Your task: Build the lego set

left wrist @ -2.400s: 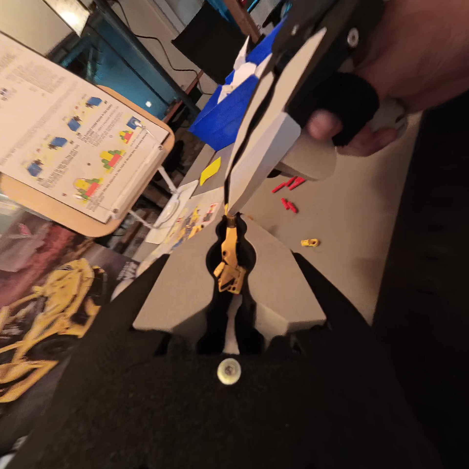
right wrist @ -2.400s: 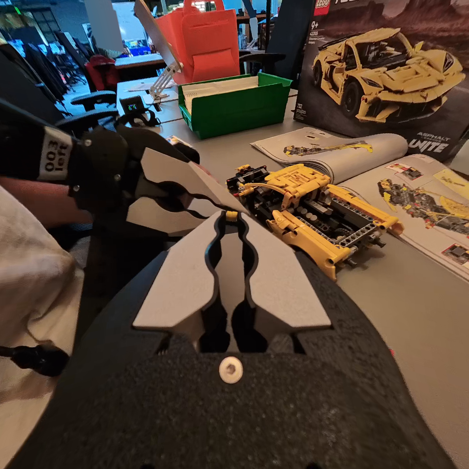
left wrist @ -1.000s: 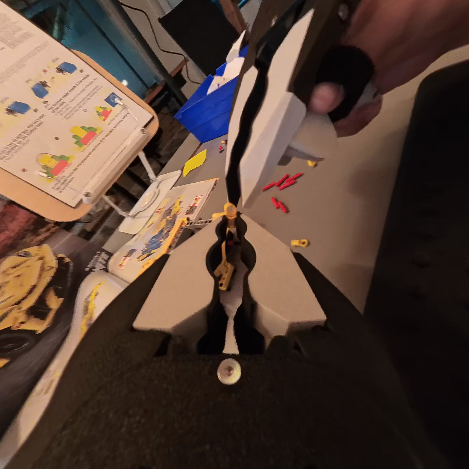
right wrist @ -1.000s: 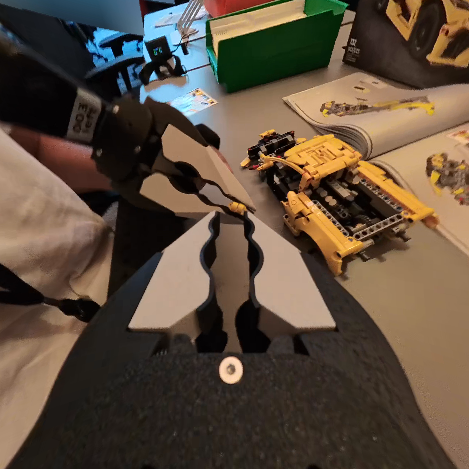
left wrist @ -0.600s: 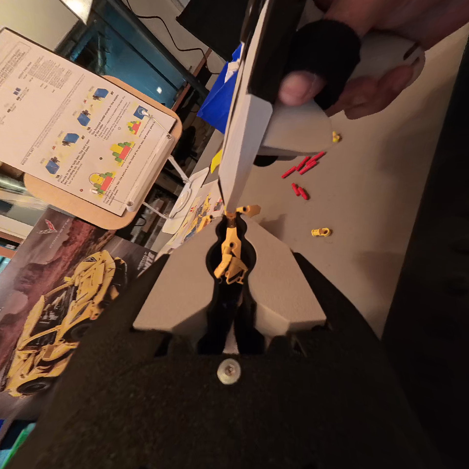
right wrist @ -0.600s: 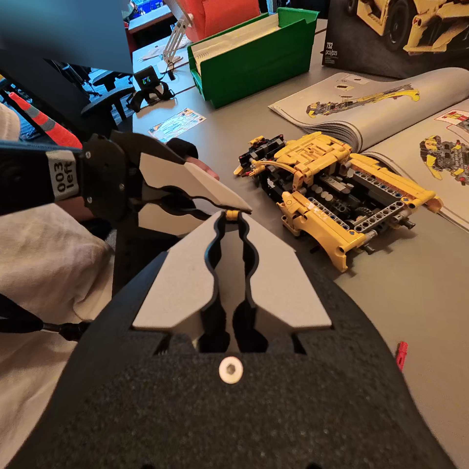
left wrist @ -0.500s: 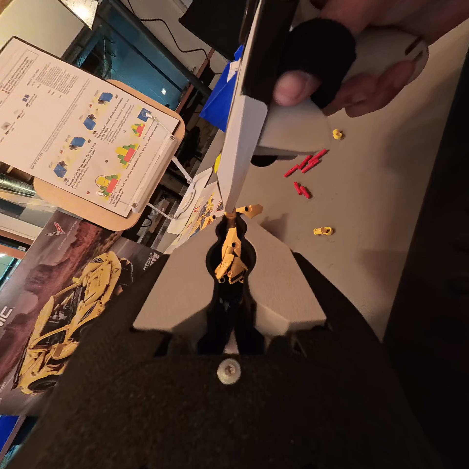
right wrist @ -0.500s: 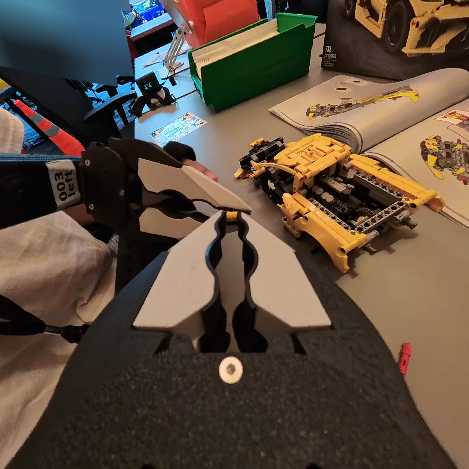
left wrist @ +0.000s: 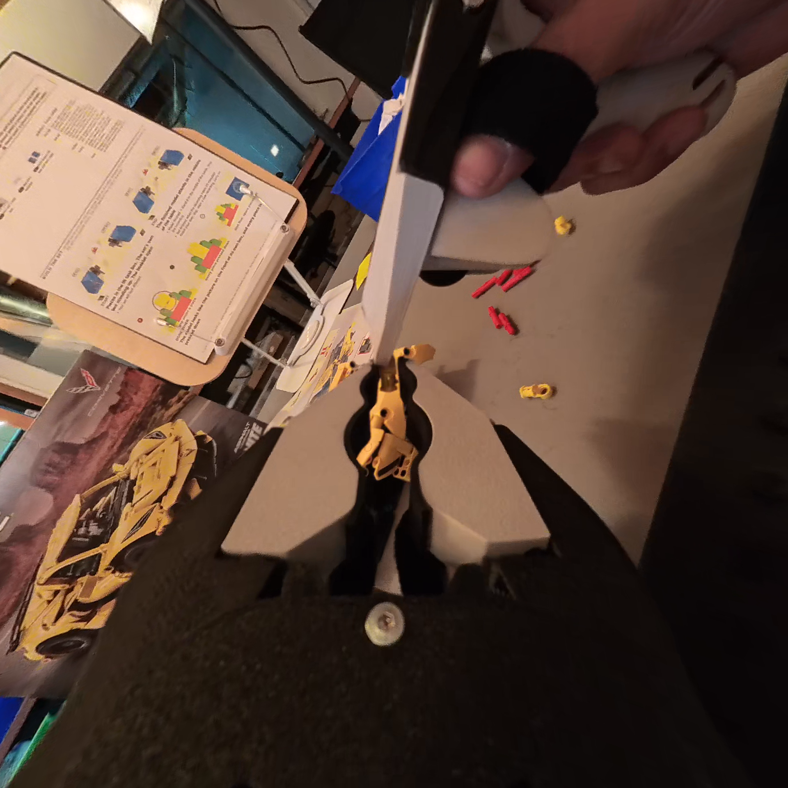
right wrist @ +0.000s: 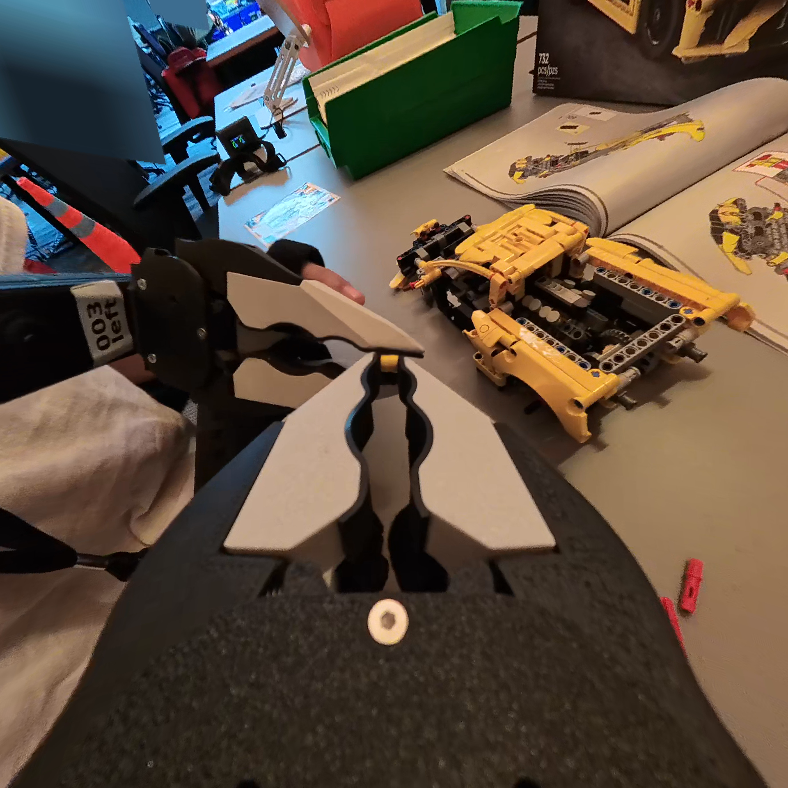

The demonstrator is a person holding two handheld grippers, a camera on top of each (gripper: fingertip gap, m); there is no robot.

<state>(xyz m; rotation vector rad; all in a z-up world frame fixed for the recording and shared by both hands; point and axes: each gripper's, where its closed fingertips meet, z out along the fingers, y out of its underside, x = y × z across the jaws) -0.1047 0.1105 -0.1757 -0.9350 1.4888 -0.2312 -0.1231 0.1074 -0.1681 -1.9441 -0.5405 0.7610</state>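
Note:
My left gripper (left wrist: 386,373) is shut on a small yellow lego sub-assembly (left wrist: 386,430), which sits between its fingers and pokes out past the tips. My right gripper (right wrist: 388,362) is shut on a small yellow piece (right wrist: 389,363) at its very tips. The two grippers meet tip to tip above the grey table (right wrist: 639,490). In the left wrist view the right gripper (left wrist: 379,356) comes down from above, held by a hand. In the right wrist view the left gripper (right wrist: 409,353) comes in from the left. The part-built yellow car (right wrist: 554,320) lies on the table to the right.
An open instruction booklet (right wrist: 639,149), a green bin (right wrist: 418,98) and the set's box (right wrist: 639,47) lie behind the car. Red pins (left wrist: 499,320) and yellow connectors (left wrist: 535,390) are scattered on the table. A clipboard stand (left wrist: 128,221) and blue bin (left wrist: 371,170) stand further off. My two grippers' fingertips are within a few centimetres of each other.
Both grippers have stayed tip to tip while tilting and shifting a little. The right gripper has turned edge-on in the left view. A curved yellow end now shows past the left gripper's tips.

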